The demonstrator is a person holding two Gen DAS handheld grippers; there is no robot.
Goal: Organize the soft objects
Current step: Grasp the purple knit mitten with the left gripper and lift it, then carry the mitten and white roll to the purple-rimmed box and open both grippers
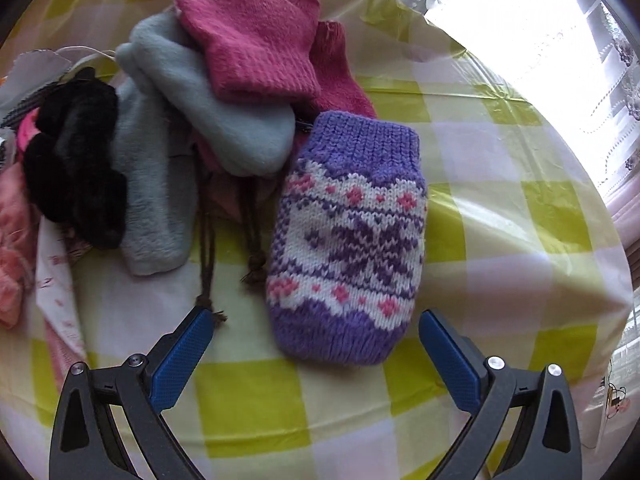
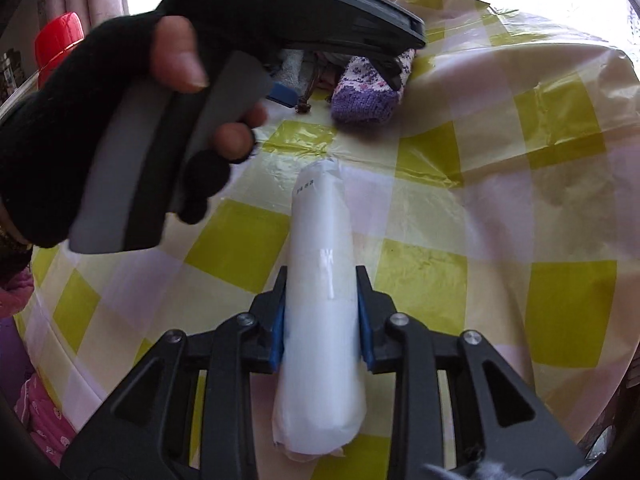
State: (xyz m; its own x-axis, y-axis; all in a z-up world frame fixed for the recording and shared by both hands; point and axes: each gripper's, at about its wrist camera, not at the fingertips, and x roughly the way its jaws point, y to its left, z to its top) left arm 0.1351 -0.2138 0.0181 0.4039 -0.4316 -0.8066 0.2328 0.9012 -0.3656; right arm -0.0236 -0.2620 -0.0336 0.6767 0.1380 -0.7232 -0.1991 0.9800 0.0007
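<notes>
Left wrist view is showing the left gripper (image 1: 316, 320) hovering with jaws spread wide before the purple knitted mitten (image 1: 346, 240) lying on the desk (image 1: 500, 208), seemingly preparing its pickup, while the right gripper (image 2: 322, 304) is clenching a white roll (image 2: 322, 264)

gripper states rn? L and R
Left gripper: jaws open, empty, straddling the near end of the purple knit mitten.
Right gripper: jaws closed on the white plastic-wrapped roll.
</notes>
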